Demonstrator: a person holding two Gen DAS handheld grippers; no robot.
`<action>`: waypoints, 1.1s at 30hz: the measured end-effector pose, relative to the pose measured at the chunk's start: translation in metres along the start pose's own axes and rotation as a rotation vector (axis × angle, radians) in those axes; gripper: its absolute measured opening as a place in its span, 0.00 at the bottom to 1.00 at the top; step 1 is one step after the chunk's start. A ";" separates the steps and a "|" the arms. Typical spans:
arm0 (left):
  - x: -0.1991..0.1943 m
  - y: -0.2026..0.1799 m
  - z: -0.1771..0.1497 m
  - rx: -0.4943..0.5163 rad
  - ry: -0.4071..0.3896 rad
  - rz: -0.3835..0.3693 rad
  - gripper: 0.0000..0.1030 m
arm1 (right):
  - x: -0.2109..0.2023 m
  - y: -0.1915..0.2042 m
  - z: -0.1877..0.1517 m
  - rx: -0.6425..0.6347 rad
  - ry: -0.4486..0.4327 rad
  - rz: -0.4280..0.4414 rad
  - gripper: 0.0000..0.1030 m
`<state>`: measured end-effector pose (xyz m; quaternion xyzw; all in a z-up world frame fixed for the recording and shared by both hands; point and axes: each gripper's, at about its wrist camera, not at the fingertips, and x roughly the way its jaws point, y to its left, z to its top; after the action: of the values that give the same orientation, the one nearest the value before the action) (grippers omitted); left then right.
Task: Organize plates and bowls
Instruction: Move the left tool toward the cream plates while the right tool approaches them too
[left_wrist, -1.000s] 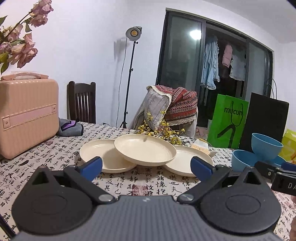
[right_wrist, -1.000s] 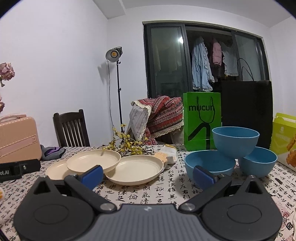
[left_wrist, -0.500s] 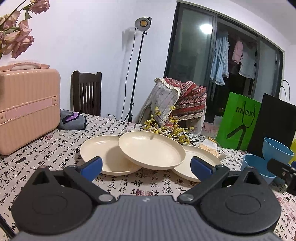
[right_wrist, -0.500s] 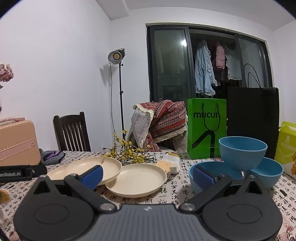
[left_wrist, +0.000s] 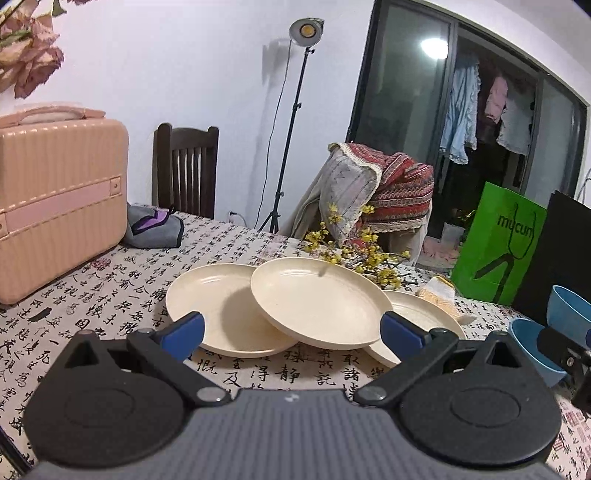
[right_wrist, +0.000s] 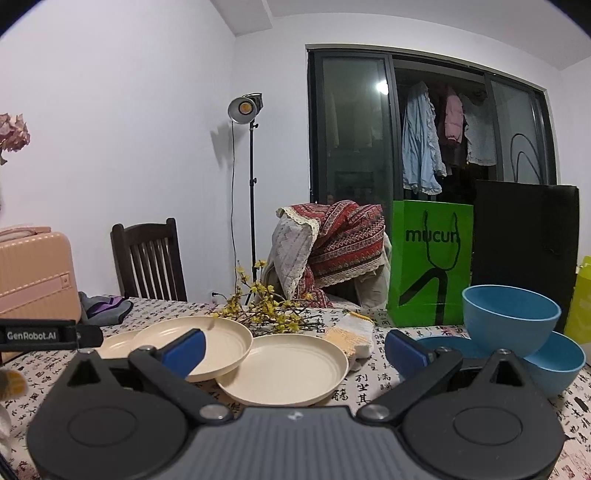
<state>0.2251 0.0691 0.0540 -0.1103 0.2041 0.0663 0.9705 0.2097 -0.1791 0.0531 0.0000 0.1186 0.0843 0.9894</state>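
Left gripper (left_wrist: 291, 328) fingers (left_wrist: 184, 326) apart; lowest bowl (right_wrist: 443, 345) half hidden

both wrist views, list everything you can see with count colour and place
plates: 3, cream, table centre, the middle one resting on the other two
bowls: 3, blue, right side of table, one sitting on top of two
table: 1, white cloth with black calligraphy
suitcase: 1, pink, left on table
pouch: 1, grey and purple, beside suitcase
flower sprig: 1, yellow, behind plates
gloves: white and yellow, count unclear, between plates and bowls
bag: 1, green, behind bowls
black bag: 1, right of the green one
chair: 1, dark wood, far side
lamp: 1, on black stand by wall
left tool: open, empty, facing the plates
right tool: open, empty
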 end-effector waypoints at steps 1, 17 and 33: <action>0.003 0.002 0.001 -0.005 0.005 0.004 1.00 | 0.003 0.001 0.000 0.000 0.004 0.005 1.00; 0.050 0.014 0.021 -0.039 0.016 0.049 1.00 | 0.055 0.007 0.005 0.055 0.023 0.013 1.00; 0.102 0.031 0.037 -0.032 0.005 0.094 1.00 | 0.117 0.015 0.004 0.091 0.068 -0.018 1.00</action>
<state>0.3265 0.1167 0.0396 -0.1163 0.2103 0.1151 0.9638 0.3202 -0.1451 0.0302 0.0409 0.1559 0.0699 0.9844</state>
